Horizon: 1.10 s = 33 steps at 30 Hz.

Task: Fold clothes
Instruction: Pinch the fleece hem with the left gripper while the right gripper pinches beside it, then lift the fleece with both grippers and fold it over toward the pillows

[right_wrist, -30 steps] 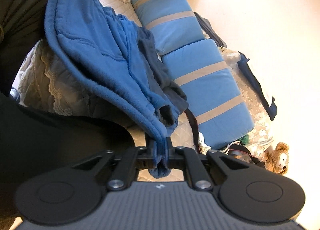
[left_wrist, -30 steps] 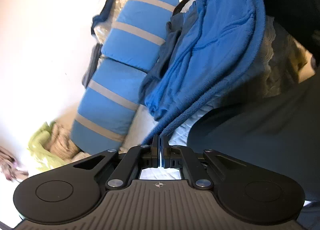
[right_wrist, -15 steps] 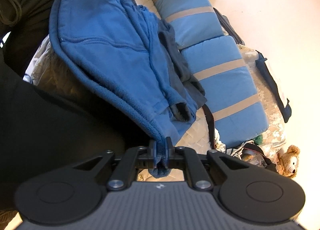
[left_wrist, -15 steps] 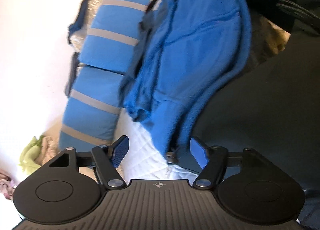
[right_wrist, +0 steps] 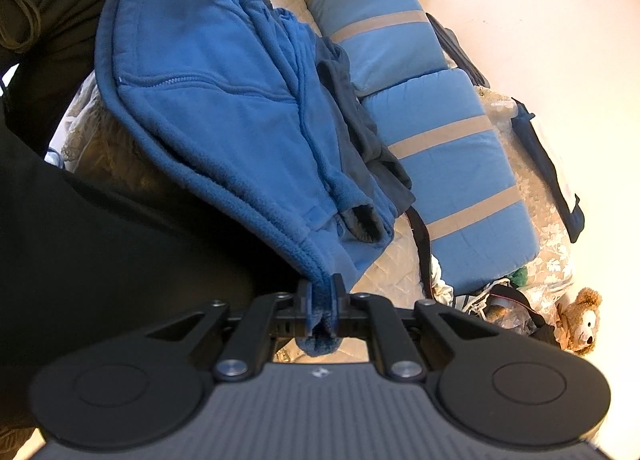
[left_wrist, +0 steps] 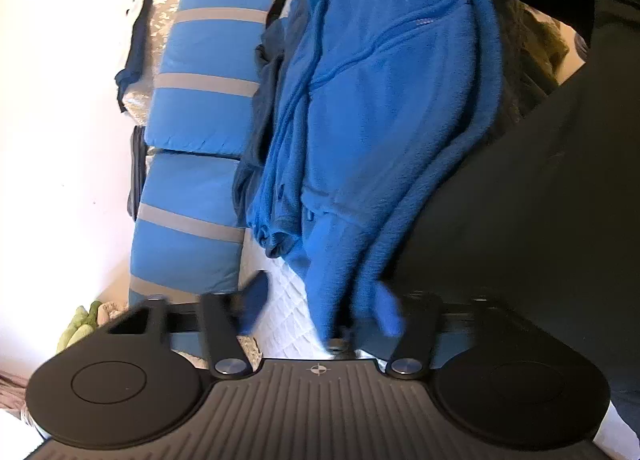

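A blue fleece jacket [left_wrist: 380, 100] hangs stretched above the bed, its zip pocket facing up. My left gripper [left_wrist: 322, 308] is blurred; its jaws are closing around the jacket's lower hem, which hangs between them, and the pads are still apart. My right gripper [right_wrist: 322, 296] is shut on another hem corner of the same blue fleece jacket [right_wrist: 208, 100], with a wad of fleece bulging below the fingers. A dark grey garment [right_wrist: 360, 132] lies under the jacket's far side.
A person in black clothing [left_wrist: 540, 220] stands close behind the jacket. Two blue cushions with grey stripes [right_wrist: 440, 140] lie along the white wall on a quilted bedcover [left_wrist: 284, 300]. A teddy bear [right_wrist: 580, 320] and a black strap [right_wrist: 420, 244] lie at the bed's end.
My left gripper went from shut to wide open, sank along the jacket's edge, and its jaws now stand narrower around the hem. The right gripper kept its grip while the jacket spread flatter.
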Each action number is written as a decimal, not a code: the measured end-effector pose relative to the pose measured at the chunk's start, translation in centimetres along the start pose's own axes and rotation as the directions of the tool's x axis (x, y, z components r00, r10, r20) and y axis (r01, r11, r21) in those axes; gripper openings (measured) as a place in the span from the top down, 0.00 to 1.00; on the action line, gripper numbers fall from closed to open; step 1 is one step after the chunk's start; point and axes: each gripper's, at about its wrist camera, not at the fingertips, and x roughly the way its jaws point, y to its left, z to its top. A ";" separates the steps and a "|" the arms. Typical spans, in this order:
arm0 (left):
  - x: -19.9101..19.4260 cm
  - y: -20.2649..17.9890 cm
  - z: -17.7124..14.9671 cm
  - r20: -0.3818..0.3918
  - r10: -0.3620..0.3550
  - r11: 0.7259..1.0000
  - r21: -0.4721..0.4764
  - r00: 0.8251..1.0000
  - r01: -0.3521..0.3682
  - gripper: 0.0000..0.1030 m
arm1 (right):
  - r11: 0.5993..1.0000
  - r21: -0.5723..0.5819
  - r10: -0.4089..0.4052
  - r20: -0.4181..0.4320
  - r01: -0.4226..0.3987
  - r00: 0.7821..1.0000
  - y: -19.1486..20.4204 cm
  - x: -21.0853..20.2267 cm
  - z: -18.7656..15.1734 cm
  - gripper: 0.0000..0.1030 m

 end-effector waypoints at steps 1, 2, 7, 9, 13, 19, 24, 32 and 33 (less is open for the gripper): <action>0.1 -0.2 0.1 -0.005 -0.011 1.000 0.004 1.000 0.011 0.76 | 1.000 0.001 0.001 -0.002 -0.001 1.000 0.0 0.0 0.0 0.91; 0.2 -0.3 0.2 -0.009 -0.019 1.000 0.006 1.000 0.019 0.79 | 1.000 -0.001 0.002 -0.005 -0.002 1.000 0.1 0.1 0.0 0.91; 0.7 0.2 0.5 -0.019 -0.041 0.998 -0.039 0.999 0.041 0.84 | 1.000 -0.017 0.011 -0.024 -0.012 1.000 0.3 0.4 0.1 0.89; 0.7 0.1 0.6 -0.026 -0.032 0.999 -0.032 0.999 0.031 0.84 | 1.000 -0.019 0.014 -0.038 -0.014 0.999 0.3 0.6 0.2 0.85; 0.8 -0.6 0.8 -0.035 0.002 1.000 0.001 0.999 -0.002 0.84 | 0.999 -0.029 0.012 -0.058 -0.014 0.998 0.6 1.0 0.3 0.71; 0.8 -0.2 0.9 -0.038 0.023 1.000 -0.015 0.999 -0.024 0.72 | 0.997 -0.077 0.005 -0.069 -0.010 0.998 1.4 1.6 0.5 0.64; 1.0 -0.1 1.0 -0.037 0.027 1.000 -0.010 0.999 -0.027 0.70 | 0.992 -0.126 -0.011 -0.062 0.003 0.998 2.2 2.2 0.8 0.59; 1.2 0.1 1.0 -0.035 -0.028 0.999 -0.041 0.999 0.026 0.91 | 0.985 -0.170 -0.017 -0.027 0.012 0.999 2.7 2.8 1.2 0.89; 1.2 0.3 0.9 -0.032 -0.036 0.998 -0.048 0.999 0.034 0.92 | 0.985 -0.171 -0.007 -0.028 0.002 1.000 2.6 2.8 1.2 0.90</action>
